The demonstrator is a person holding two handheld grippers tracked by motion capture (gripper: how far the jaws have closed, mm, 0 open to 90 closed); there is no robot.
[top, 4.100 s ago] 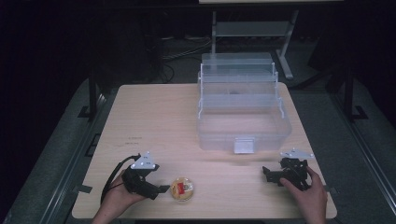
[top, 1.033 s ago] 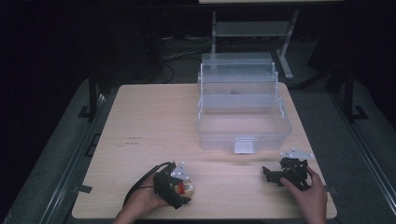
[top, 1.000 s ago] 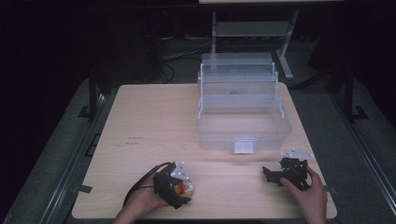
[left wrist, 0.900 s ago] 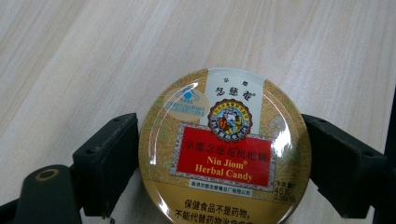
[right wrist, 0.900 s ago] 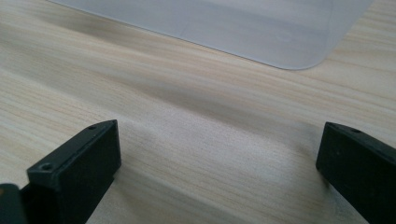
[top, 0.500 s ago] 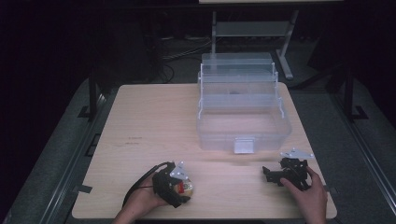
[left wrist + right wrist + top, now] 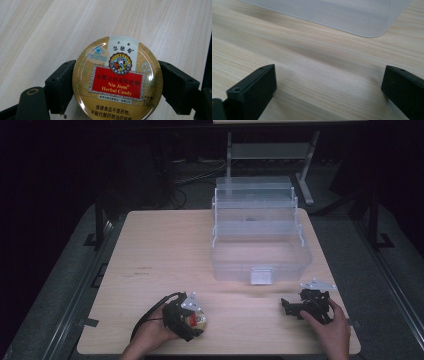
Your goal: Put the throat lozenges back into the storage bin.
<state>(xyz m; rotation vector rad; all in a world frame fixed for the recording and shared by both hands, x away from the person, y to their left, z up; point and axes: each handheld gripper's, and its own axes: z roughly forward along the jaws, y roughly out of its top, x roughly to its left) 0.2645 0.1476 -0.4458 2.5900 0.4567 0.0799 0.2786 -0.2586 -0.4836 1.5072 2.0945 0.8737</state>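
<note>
Left tongs point(image 7: 117, 82) closed upon a round candy tin point(image 7: 117, 78), one jaw touching each side of its rim; the tin lies flat on the tabletop point(image 7: 165, 250) near the front edge. Right tongs point(image 7: 329, 82) rest on the tabletop wide open and empty, before the clear plastic box point(image 7: 260, 240).

surface: light wooden table point(image 7: 165, 250) | on it: clear plastic tiered storage box point(image 7: 260, 237), round herbal candy tin point(image 7: 117, 80)
</note>
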